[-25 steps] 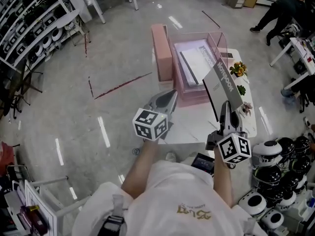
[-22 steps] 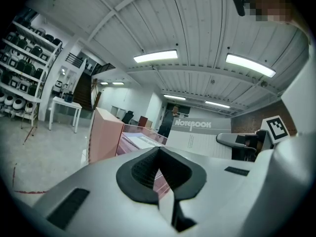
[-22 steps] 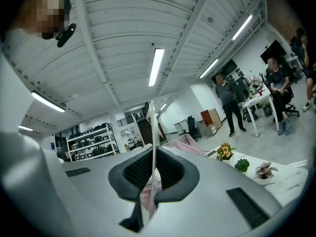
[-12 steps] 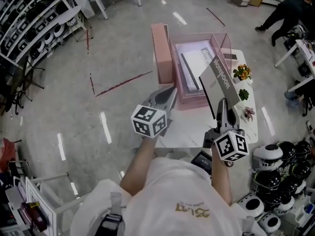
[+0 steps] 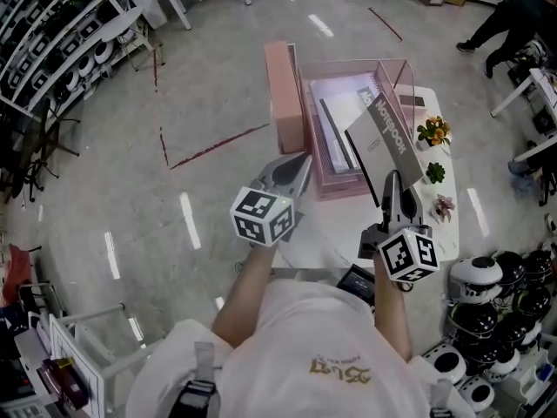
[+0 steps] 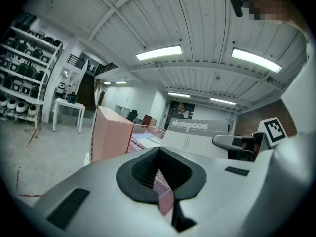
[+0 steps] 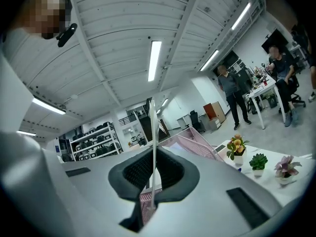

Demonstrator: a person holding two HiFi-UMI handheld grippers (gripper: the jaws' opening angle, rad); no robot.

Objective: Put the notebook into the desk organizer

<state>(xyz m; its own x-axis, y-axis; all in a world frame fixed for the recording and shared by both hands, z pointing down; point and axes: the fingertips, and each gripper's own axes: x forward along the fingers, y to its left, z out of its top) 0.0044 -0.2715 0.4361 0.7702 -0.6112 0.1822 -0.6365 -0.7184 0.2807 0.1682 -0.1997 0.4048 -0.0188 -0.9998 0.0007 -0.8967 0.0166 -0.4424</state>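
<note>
A white table bears the pink desk organizer, with papers lying in its clear compartment; the grey notebook hangs tilted in the air above the organizer's near right corner; the right gripper is clamped on its lower edge; the left gripper, jaws together and empty, hovers near the organizer's front.

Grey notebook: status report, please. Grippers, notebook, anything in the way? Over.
Left gripper shut, empty. Right gripper shut on grey notebook, held aloft, tilted, short of pink mesh desk organizer. White pad already lies inside organizer.
</note>
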